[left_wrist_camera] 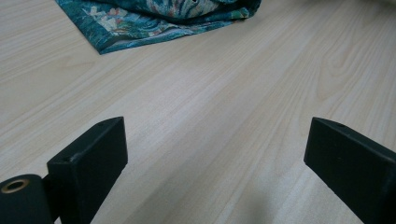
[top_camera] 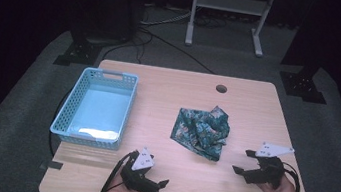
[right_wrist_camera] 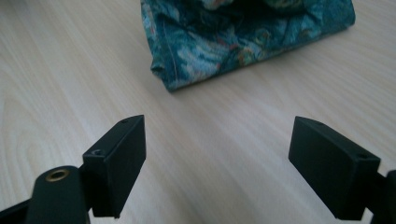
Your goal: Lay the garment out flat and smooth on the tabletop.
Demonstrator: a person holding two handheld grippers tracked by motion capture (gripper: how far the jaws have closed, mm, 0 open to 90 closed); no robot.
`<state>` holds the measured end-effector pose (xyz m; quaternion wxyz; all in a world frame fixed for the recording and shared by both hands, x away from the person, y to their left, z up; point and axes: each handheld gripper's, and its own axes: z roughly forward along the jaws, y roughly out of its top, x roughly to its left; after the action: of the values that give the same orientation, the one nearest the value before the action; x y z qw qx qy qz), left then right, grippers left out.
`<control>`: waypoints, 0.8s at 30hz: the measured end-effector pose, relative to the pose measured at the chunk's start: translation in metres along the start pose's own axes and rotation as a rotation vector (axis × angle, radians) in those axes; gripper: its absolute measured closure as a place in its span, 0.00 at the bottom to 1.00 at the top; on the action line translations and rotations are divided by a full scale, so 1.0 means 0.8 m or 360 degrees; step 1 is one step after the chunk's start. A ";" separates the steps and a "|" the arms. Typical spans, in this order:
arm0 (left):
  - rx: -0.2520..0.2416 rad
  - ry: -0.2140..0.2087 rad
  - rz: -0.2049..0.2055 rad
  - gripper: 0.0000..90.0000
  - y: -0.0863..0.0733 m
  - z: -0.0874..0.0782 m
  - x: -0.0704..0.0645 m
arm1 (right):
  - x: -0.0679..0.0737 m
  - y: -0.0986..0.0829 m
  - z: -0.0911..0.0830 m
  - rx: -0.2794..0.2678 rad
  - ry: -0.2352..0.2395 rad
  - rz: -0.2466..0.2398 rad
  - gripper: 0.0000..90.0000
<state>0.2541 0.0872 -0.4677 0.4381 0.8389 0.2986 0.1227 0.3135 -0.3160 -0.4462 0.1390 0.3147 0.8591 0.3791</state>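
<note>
Both tools, left point(top_camera: 162, 182) and right point(top_camera: 241, 161), gape over bare wood near the crumpled cloth point(top_camera: 202, 130).

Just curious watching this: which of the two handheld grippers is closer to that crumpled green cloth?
The right gripper; the patterned cloth lies just ahead of its open jaws, while the left gripper sits farther back near the table's front edge.

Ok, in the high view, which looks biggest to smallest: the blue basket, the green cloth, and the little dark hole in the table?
1. Blue basket, largest.
2. Green cloth, crumpled, clearly smaller than the basket.
3. Dark hole, smallest by far.
The hole sits farther from the camera, but the difference is too big to matter.
</note>
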 end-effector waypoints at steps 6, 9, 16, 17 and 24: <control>-0.0011 0.0003 -0.0009 0.06 0.000 -0.001 0.003 | -0.001 0.024 0.021 0.0017 0.0021 -0.0034 0.20; -0.0012 0.0002 -0.0011 0.06 0.000 -0.002 0.003 | 0.000 0.029 0.027 0.0023 0.0029 -0.0040 0.21; -0.0017 0.0001 -0.0002 0.06 0.001 -0.003 0.003 | 0.002 0.044 0.049 0.0045 0.0047 -0.0051 0.21; -0.0017 0.0002 -0.0002 0.06 0.001 -0.003 0.003 | 0.002 0.044 0.049 0.0045 0.0047 -0.0051 0.21; -0.0012 0.0001 0.0004 0.06 0.001 -0.003 0.002 | 0.003 0.054 0.067 0.0072 0.0044 -0.0065 0.26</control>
<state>0.2547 0.0898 -0.4656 0.4412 0.8375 0.2972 0.1245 0.3561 -0.2624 -0.4503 0.1276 0.2949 0.8755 0.3610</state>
